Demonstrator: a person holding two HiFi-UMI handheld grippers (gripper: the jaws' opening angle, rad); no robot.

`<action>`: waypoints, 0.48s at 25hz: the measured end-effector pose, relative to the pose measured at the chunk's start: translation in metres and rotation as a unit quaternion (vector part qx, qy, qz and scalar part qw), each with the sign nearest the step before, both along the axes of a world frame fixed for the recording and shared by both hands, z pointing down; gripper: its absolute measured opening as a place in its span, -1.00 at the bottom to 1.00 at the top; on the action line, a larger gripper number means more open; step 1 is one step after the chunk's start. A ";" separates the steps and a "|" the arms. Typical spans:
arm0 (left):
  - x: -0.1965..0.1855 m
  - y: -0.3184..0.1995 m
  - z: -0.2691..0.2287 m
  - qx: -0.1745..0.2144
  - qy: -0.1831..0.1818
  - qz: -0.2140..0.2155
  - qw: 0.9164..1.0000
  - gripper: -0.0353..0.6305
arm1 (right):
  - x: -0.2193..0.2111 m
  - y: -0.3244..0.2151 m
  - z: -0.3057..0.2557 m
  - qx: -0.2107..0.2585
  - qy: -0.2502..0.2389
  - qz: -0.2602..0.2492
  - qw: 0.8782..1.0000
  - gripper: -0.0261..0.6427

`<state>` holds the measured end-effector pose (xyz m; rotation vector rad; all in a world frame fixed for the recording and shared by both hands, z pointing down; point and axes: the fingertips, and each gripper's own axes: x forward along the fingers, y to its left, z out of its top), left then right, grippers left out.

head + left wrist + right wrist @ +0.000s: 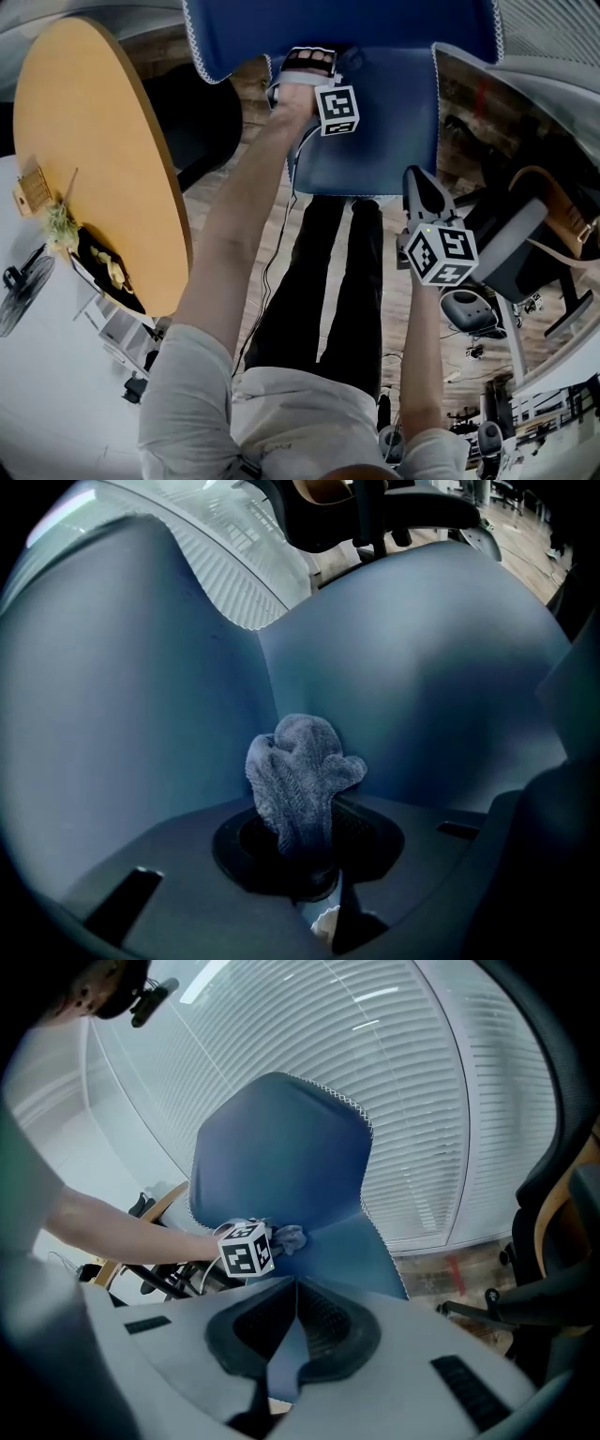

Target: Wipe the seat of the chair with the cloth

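Left gripper (pixel 309 62): you held its jaws clamped on the cloth (pixel 298 772).
Cloth: bunched at the back edge of the seat (pixel 380 141), against the backrest (pixel 281 28).
Right gripper (pixel 422 197): you held it near the seat's front right corner, jaws nearly together, empty.

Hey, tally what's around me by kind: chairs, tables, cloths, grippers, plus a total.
Chairs: 2 clearly visible, the blue padded chair and a black-framed office chair
Tables: 1, the round tan wooden table
Cloths: 1, the grey knitted cloth
Grippers: 2, left gripper and right gripper
Total: 6
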<state>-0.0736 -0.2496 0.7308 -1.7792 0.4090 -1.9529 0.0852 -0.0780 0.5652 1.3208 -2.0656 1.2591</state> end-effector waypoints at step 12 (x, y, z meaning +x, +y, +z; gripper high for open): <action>-0.073 0.013 0.000 -0.007 -0.009 -0.064 0.998 -0.63 | -0.032 0.002 0.005 -0.007 -0.005 0.000 1.000 -0.84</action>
